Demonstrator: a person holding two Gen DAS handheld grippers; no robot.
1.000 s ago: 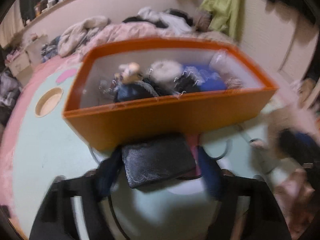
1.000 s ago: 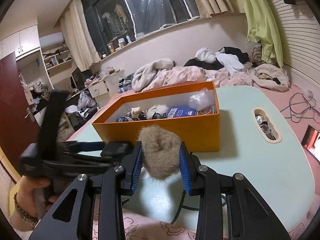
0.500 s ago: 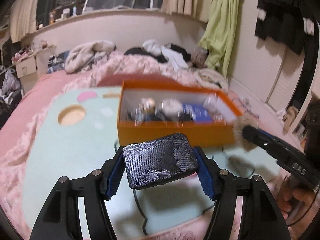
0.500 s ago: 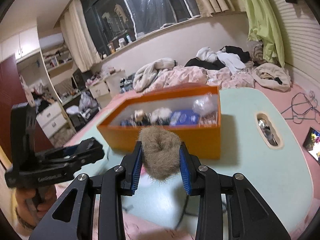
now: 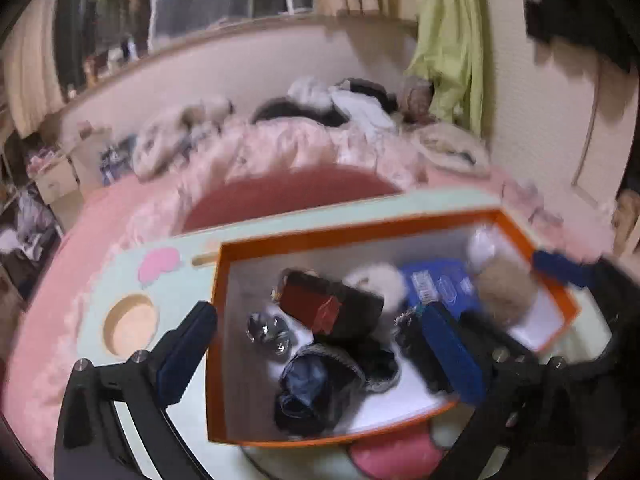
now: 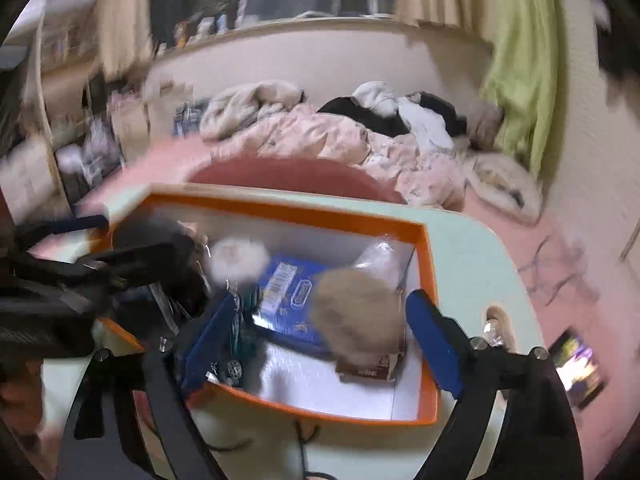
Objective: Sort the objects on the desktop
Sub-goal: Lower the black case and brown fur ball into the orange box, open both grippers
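Both grippers tip down over the orange box [image 5: 256,248] on the pale green table [image 6: 480,256]. The left gripper [image 5: 320,344] is spread wide, gripping nothing; the black pouch [image 5: 320,384] lies in the box beneath it. The right gripper [image 6: 320,340] is likewise parted, with the tan fur ball [image 6: 356,312] loose between its blue pads, toward 3 o'clock of the blue packet [image 6: 288,292]. Only the left view shows the round cutout [image 5: 130,326] at 9 o'clock; only the right view shows the phone [image 6: 576,364] at 3 o'clock.
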